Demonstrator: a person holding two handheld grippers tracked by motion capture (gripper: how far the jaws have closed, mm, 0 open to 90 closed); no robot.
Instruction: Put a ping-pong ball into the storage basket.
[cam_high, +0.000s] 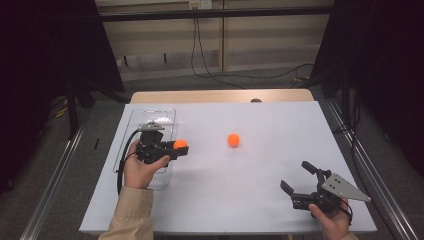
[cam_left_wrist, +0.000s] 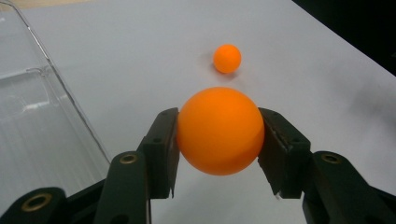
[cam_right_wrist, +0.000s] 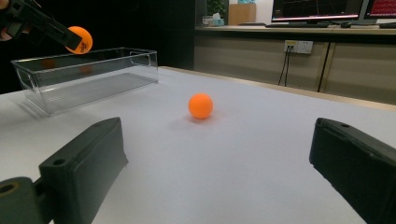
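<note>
My left gripper (cam_high: 178, 148) (cam_left_wrist: 219, 140) is shut on an orange ball (cam_high: 180, 144) (cam_left_wrist: 219, 130), held above the table beside the right wall of a clear plastic bin (cam_high: 150, 116) (cam_left_wrist: 42, 135). From the right gripper view that held ball (cam_right_wrist: 79, 39) hangs above the bin (cam_right_wrist: 84, 77). A second orange ball (cam_high: 233, 140) (cam_left_wrist: 227, 58) (cam_right_wrist: 201, 105) lies on the white table near its middle. My right gripper (cam_high: 296, 177) (cam_right_wrist: 215, 172) is low at the table's front right, jaws wide open and empty, pointing toward the loose ball.
The white table top (cam_high: 260, 165) ends in a bare wooden strip (cam_high: 220, 96) at the far edge. Cables (cam_high: 210, 70) lie on the floor beyond. Dark curtains stand on both sides.
</note>
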